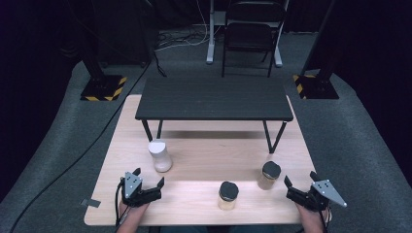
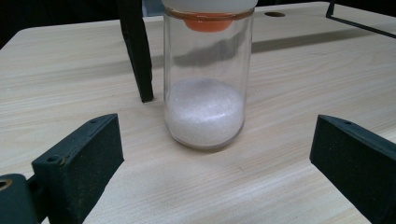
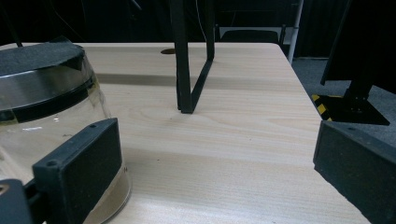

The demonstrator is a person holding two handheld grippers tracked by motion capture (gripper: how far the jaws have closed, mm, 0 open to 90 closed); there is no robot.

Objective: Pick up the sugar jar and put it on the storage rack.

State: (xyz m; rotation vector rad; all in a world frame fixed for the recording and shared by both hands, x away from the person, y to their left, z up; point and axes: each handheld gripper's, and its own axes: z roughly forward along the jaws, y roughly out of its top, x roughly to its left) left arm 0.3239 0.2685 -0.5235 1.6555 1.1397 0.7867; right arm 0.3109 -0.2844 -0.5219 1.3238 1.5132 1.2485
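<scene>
So my left gripper [image 1: 149,180] sits near the table's [image 1: 204,145] front-left corner, jaws spread wide, nothing between them. The white-lidded jar [image 1: 160,155] with white grains stands upright just ahead of it, toward the left edge, near the small black table's [image 1: 214,99] left leg; in the left gripper view that jar [image 2: 205,93] is centred beyond the jaws, apart from both. One black-lidded jar [image 1: 228,195] stands at the front edge mid-table, another black-lidded jar [image 1: 269,175] right of it. My right gripper [image 1: 300,180] is near the front-right corner, jaws wide apart, holding nothing; its left jaw sits just beside a jar, contact unclear.
</scene>
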